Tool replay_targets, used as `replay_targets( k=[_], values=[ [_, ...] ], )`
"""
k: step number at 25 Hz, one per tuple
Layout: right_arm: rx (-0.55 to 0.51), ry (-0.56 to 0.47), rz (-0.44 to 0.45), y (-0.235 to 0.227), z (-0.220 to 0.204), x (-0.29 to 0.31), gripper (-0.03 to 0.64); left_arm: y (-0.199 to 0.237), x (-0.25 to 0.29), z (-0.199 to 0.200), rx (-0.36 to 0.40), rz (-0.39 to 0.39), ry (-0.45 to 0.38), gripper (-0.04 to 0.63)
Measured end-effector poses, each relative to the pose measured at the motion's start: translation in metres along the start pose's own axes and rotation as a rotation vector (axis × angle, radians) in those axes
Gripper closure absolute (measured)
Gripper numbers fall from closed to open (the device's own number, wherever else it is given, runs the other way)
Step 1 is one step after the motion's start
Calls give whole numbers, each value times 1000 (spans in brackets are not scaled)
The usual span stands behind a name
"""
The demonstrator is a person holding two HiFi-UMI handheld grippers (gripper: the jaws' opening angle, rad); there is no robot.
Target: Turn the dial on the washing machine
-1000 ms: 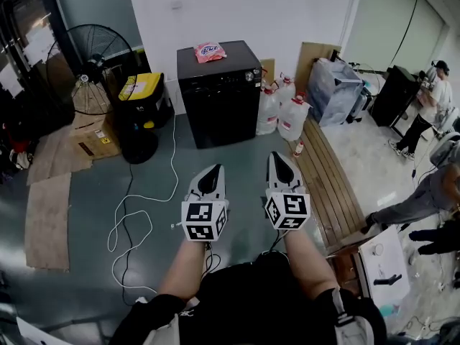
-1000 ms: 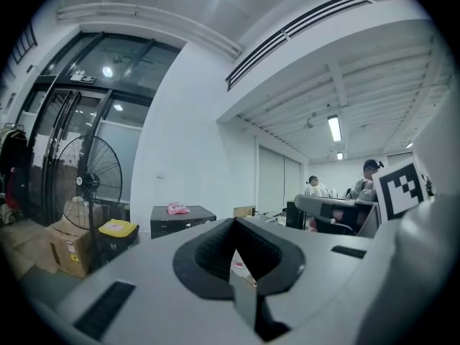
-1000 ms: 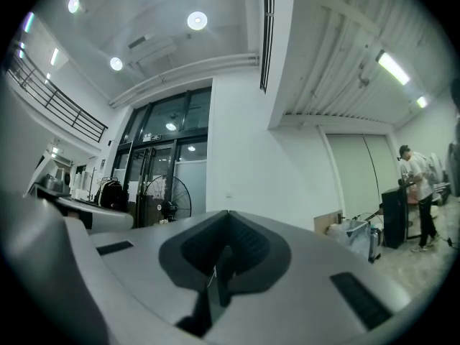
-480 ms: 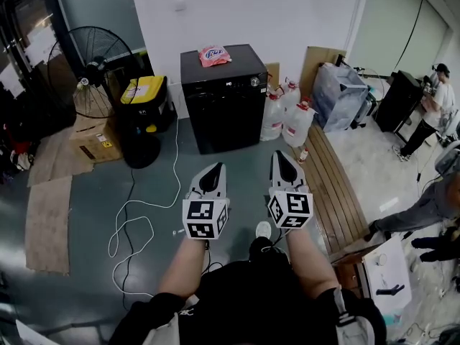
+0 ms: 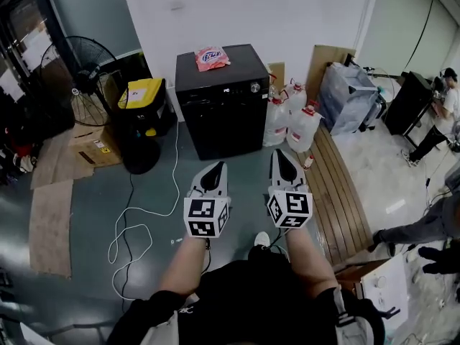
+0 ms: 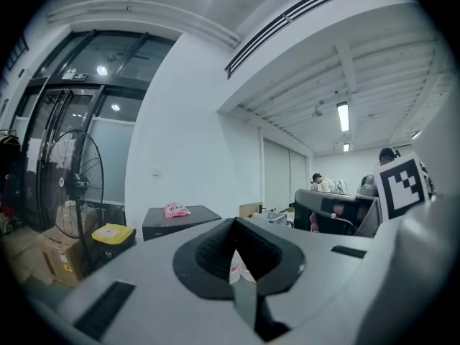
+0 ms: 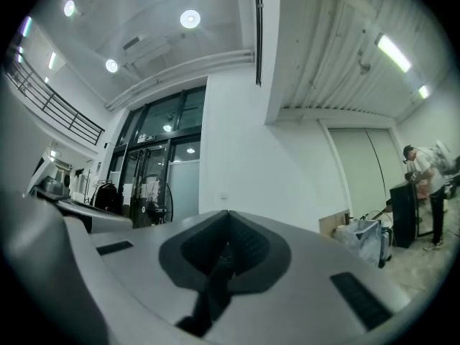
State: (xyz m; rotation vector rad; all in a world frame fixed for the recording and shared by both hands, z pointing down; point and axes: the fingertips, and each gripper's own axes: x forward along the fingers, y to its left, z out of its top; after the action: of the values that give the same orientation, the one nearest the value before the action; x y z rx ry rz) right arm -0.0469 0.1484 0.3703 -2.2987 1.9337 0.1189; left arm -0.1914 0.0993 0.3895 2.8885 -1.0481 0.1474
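A black washing machine [image 5: 224, 99] stands against the white wall, with a small silver dial [image 5: 254, 88] at the right of its top front panel and a pink packet [image 5: 213, 57] on its lid. The machine's top [image 6: 180, 218] and the packet [image 6: 175, 210] also show in the left gripper view. Both grippers are held side by side well short of the machine, over the grey floor. My left gripper [image 5: 213, 172] is shut with nothing in it, and so is my right gripper [image 5: 280, 161]. Neither touches the machine.
A standing fan [image 5: 85, 77] and a black bin with a yellow lid [image 5: 142, 92] stand left of the machine, with cardboard boxes [image 5: 92, 144]. White jugs [image 5: 295, 124] stand at its right by a wooden bench [image 5: 336, 192]. A white cable [image 5: 136, 214] lies on the floor. People are at the far right.
The view has drifted a little closer to the washing machine. Both grippers keep their place and stay shut.
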Motion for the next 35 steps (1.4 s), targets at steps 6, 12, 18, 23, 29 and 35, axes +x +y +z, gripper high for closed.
replay_targets(
  k=[6,12,18,23,29,35],
  values=[
    [11,10,20,-59,1,62,615,-5,82,21,2,29,-1,583],
    [26,24,42,-114,-5,114,617,-10,154,31,9,59,20,583],
    [31,39,87,-138,-14,149,615,-7,193,31,3,99,29,583],
    [47,32,125,-144,-17,177,615,1,218,28,-6,123,42,583],
    [33,55,153,-149,-31,210,615,10,254,25,-18,124,44,583],
    [21,75,157,-164,-48,262,617,35,303,24,-32,131,40,583]
  ],
)
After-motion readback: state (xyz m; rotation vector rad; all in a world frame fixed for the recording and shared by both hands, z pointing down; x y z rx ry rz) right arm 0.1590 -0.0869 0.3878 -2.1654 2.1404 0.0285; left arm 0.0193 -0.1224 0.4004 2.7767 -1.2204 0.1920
